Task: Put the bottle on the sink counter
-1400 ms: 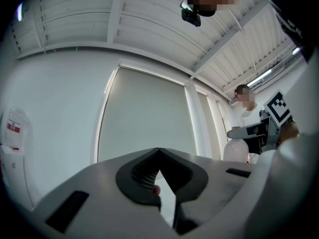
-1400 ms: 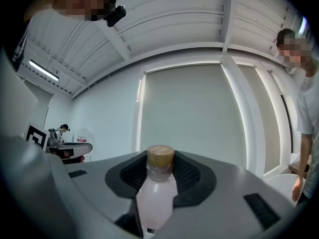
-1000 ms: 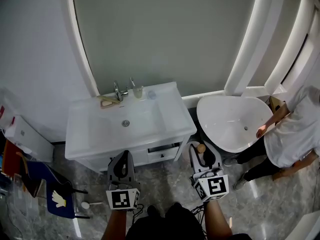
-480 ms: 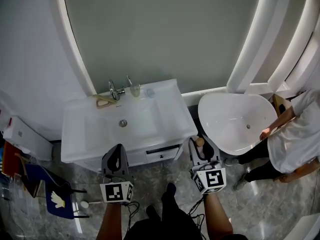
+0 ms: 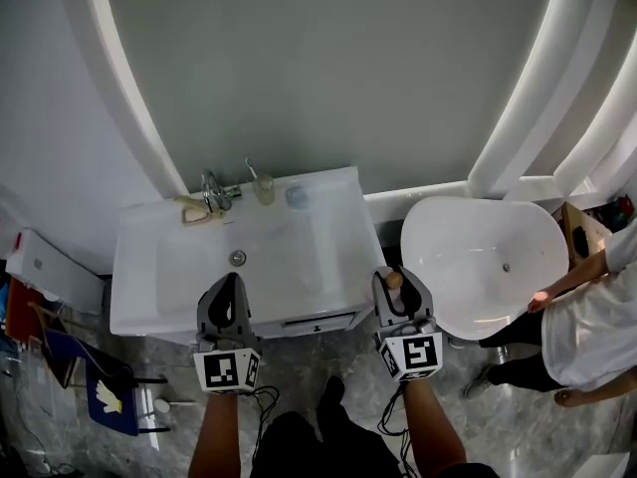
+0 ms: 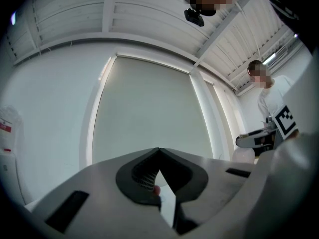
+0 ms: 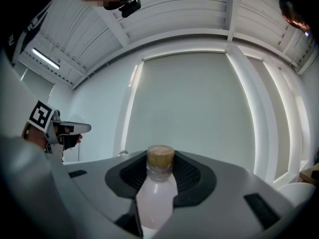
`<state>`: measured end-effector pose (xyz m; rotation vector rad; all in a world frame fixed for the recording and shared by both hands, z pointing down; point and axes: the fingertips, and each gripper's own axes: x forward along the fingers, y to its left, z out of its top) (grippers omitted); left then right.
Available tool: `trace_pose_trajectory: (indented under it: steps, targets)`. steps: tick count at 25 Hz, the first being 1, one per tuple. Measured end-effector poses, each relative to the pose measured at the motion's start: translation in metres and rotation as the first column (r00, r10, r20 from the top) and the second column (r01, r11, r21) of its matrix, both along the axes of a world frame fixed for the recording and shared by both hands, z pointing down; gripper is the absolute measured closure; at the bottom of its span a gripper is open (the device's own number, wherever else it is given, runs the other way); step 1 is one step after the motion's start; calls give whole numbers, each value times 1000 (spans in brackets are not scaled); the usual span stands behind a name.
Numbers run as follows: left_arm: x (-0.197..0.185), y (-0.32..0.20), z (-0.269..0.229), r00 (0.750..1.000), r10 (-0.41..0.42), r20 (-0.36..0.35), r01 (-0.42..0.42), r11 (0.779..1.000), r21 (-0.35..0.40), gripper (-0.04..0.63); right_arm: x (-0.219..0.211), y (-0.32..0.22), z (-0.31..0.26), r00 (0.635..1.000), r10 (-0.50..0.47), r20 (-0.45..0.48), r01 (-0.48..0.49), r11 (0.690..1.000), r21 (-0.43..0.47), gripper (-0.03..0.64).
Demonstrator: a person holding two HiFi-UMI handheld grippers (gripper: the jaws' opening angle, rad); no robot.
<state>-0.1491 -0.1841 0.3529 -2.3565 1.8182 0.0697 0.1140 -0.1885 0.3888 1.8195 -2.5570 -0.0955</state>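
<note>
We hold the pale bottle (image 7: 155, 195) with its tan cap upright in our right gripper (image 5: 398, 289), whose jaws are clamped on its body. It hangs in the air just beside the front right corner of the white sink counter (image 5: 333, 222), which spreads from it toward ten o'clock. Our left gripper (image 5: 230, 289) sits at nine o'clock from the bottle, over the counter's front edge, jaws together on nothing. A white tub (image 5: 468, 267) lies at three o'clock.

Grey left claw (image 5: 227, 281), right claw (image 5: 396, 279); black-white marker cubes (image 5: 227, 369); black cables (image 5: 267, 397); dark trousers (image 5: 299, 448).
</note>
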Motion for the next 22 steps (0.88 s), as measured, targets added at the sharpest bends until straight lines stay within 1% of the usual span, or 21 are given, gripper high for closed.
trace_pose_trajectory:
  steps: [2, 5, 9, 12, 17, 22]
  targets:
    - [6, -15, 3, 1000, -12, -6, 12, 1000, 7, 574, 6, -19, 12, 1000, -7, -9, 7, 1000, -7, 468]
    - [15, -36, 16, 1000, -5, 3, 5, 1000, 4, 574, 11, -40, 30, 1000, -5, 1, 5, 1000, -25, 468]
    - [21, -61, 44, 1000, -6, -8, 5, 1000, -26, 574, 10, -64, 62, 1000, -4, 3, 4, 999, -35, 468]
    - [24, -75, 67, 1000, 9, -13, -9, 999, -52, 574, 10, -82, 93, 1000, 18, 8, -17, 999, -51, 468]
    - [28, -89, 107, 999, 44, -20, -46, 994, -101, 574, 11, -105, 160, 998, 62, -8, -63, 991, -116, 468]
    - [26, -102, 142, 998, 58, -22, -60, 991, -120, 574, 8, -120, 221, 996, 78, -33, -83, 979, -185, 468]
